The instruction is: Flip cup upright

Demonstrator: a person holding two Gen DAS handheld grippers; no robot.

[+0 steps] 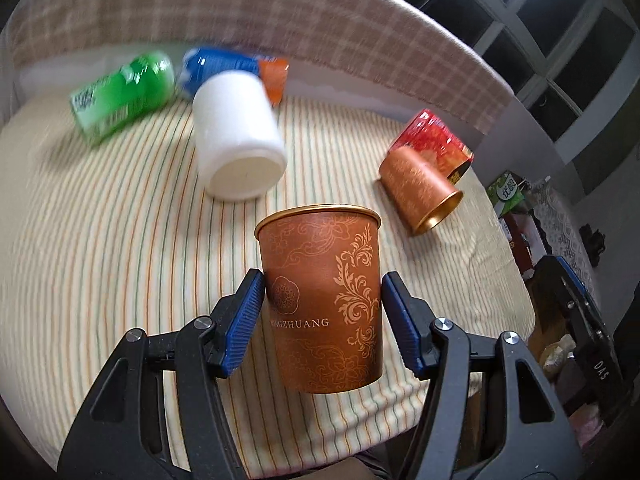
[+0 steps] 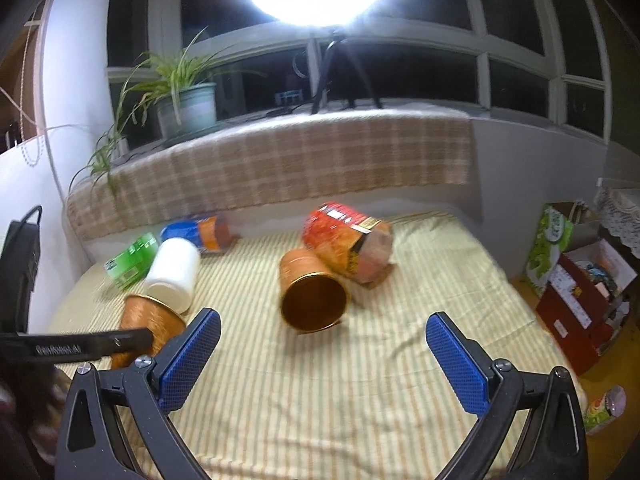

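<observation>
Nearest the left wrist camera is the left gripper [image 1: 322, 322], its blue pads [image 1: 245, 322] set on either side of a brown patterned cup [image 1: 322, 300] that stands rim-up between them. The left pad touches the cup wall; on the right the edge is too close to call, so I cannot say whether the tongs are clamped on the cup or have just let go. The cup's base appears to sit on, or just above, the striped cloth [image 1: 120, 260] directly below the tongs. Judging by this, the cup looks already turned upright, and the side grip at mid-height suits setting it down without tipping.

Ahead and to the right of the left tongs lies a second brown cup [image 1: 420, 188] on its side, mouth facing back toward the camera, resting against a red packet [image 1: 434, 140]. Ahead and to the left are a white jar [image 1: 236, 140] on its side, a green packet [image 1: 124, 96] and a blue and orange packet [image 1: 236, 68].

The right gripper [image 2: 323, 364] is spread wide with nothing between its pads, hanging over bare cloth. The fallen cup lies straight ahead of it, which would make it the natural next pick.
</observation>
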